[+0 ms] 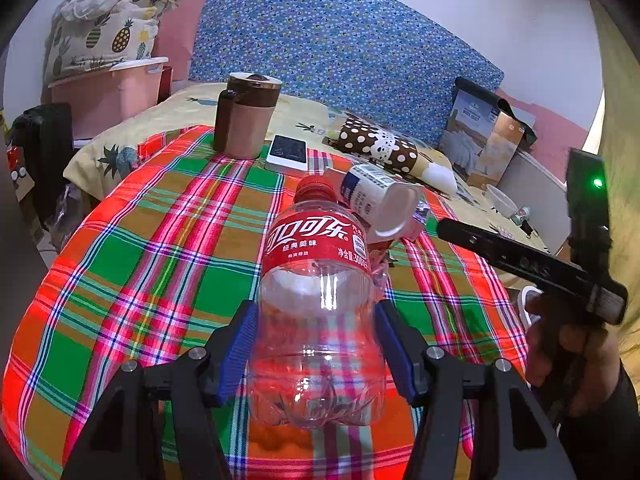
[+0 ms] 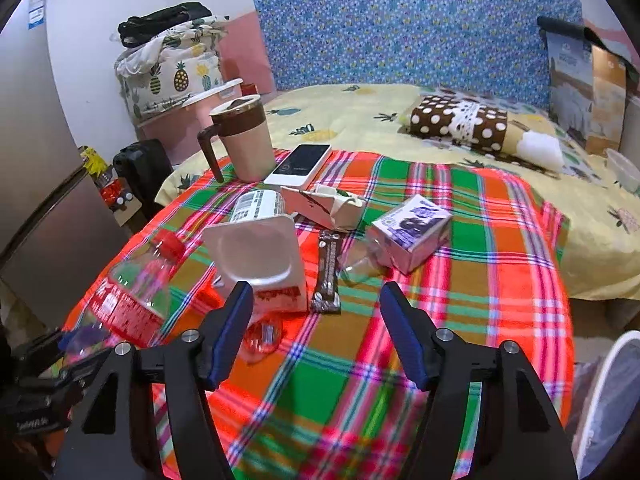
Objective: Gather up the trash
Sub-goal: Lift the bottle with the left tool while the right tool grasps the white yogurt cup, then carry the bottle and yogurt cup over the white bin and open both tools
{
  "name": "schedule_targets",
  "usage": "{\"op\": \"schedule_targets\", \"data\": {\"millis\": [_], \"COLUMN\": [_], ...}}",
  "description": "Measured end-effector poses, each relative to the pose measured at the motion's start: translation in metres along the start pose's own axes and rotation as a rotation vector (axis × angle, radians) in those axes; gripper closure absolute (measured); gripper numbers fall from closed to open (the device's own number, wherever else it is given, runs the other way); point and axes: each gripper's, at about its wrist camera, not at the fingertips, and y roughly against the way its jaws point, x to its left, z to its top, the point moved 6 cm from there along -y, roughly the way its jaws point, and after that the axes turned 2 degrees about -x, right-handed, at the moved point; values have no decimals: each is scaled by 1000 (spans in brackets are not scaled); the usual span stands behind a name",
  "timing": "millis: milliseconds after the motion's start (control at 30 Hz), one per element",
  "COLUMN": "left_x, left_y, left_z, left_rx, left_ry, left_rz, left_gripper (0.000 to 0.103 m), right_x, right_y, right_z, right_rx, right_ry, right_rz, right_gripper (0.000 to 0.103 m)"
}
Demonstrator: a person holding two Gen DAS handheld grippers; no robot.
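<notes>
My left gripper (image 1: 316, 312) is shut on an empty clear cola bottle (image 1: 316, 300) with a red label and cap; its blue pads press both sides, above the plaid cloth (image 1: 152, 248). The bottle also shows at the left of the right wrist view (image 2: 132, 296). My right gripper (image 2: 316, 300) is open and empty above the cloth (image 2: 460, 300). Just ahead of it lie a white yogurt cup (image 2: 256, 252), a brown snack wrapper (image 2: 328, 276), a purple-and-white carton (image 2: 412, 232), a torn white box (image 2: 324, 204) and a clear plastic scrap (image 2: 360, 264).
A brown-and-beige mug (image 2: 240, 140) and a white phone-like device (image 2: 298, 164) stand at the cloth's far edge. A bed with a polka-dot pillow (image 2: 460, 122) lies behind. A white bin rim (image 2: 608, 400) is at the lower right. A grey cabinet (image 2: 40, 208) is at the left.
</notes>
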Motion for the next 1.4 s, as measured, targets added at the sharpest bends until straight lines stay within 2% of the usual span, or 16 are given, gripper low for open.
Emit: {"op": "schedule_targets", "data": {"millis": [67,133,267,333,467,533,1000,1400], "left_x": [3,6,8,9,12,12,-8,-60], "left_y": [-4,-8,-13,-16,-19,-20,-16,-4], "left_z": [0,0,0,1,0,-1,0,-3], "left_rx": [5,10,18,19,24,28,19,17], "left_ry": [6,11,15,15,19,22,-1,-71], "left_rz": [2,2,0,1,3,3,-13,-76], "left_gripper": [43,43,43,43,43,43,43,43], "right_x": [3,5,9,10,10,10,3,-24], "right_y": [-9,-16,-26,-28,-30,-29,9,52], "right_z": [2,4,7,9,11,11,3,-16], "right_rx": [7,14,23,22,18,15,-29,-69], "right_ry": [11,17,22,23,13,10,-11,-59], "right_rz": [-6,0,11,17,34,40,43,13], "right_gripper": [38,47,52,62,76,91,94,95]}}
